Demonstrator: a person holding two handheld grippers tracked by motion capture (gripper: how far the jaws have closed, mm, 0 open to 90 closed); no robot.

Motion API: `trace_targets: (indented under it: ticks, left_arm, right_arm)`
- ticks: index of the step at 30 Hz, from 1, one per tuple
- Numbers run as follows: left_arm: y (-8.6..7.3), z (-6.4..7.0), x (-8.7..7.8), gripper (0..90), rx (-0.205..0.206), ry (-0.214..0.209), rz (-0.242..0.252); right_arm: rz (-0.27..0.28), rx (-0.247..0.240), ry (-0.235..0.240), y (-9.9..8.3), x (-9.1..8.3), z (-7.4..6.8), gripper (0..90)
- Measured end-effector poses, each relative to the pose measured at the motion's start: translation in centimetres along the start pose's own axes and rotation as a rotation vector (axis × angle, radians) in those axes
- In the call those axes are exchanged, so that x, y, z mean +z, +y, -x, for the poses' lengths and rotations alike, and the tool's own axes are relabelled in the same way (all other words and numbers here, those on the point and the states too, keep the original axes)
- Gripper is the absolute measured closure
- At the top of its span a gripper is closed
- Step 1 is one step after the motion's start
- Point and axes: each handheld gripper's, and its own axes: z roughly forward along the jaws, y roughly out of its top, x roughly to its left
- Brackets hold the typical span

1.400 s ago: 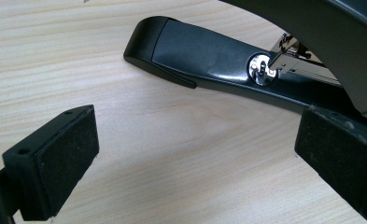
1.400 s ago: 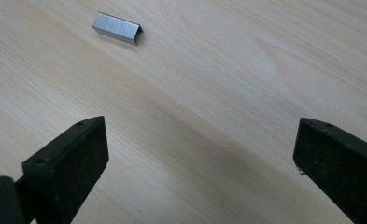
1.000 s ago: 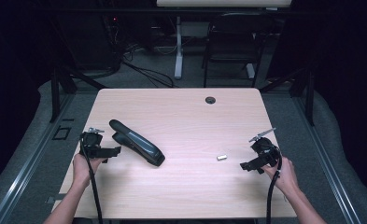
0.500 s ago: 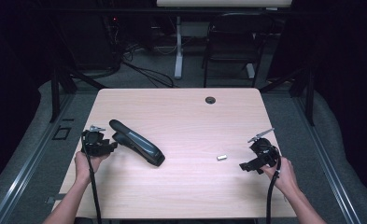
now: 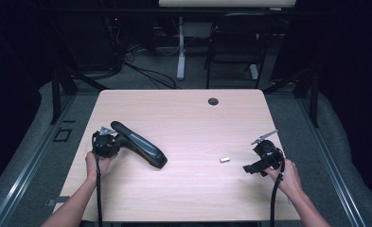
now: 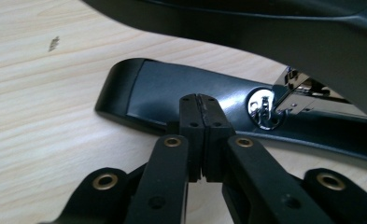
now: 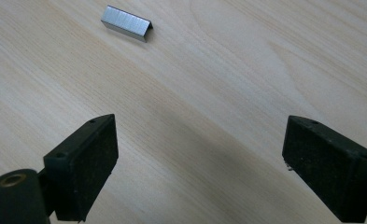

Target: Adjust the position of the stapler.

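Across the pale wooden table (image 5: 183,113), one black stapler (image 5: 138,144), swung open, base lying just ahead of the left gripper (image 6: 201,100), lifted top arm overhead, chrome magazine off to the fingers' right. Left jaws pressed flat together, clenched on nothing, tips touching or nearly touching the base's rear end. Right gripper (image 7: 197,158) released, jaws spread wide over bare wood, one strip of staples (image 7: 126,22) ahead and toward its left finger (image 7: 85,161), well apart from the stapler. Probably best done by steadying the stapler with the left, then sliding the right forward until the strip sits centred between both pads, closing gently across its long sides. Counted: one stapler, one strip, two grippers.
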Motion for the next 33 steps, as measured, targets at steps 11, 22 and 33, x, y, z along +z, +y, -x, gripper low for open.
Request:
trace_targets:
  ticks: [11, 22, 33]
  left_arm:
    - [-0.4, 0.8, 1.2, 90.0, 0.036, -0.057, 0.072]
    - [-0.5, 1.0, 1.4, 90.0, 0.059, -0.131, 0.081]
    - [-0.5, 1.0, 1.5, 90.0, 0.056, -0.141, 0.088]
  right_arm:
    - [0.012, 0.007, 0.001, 0.0, 0.1, -0.1, 10.1]
    - [-0.013, -0.006, 0.002, 0.0, 0.2, 0.0, 10.1]
    - [0.001, -0.013, -0.003, 0.3, 0.1, -0.5, 10.0]
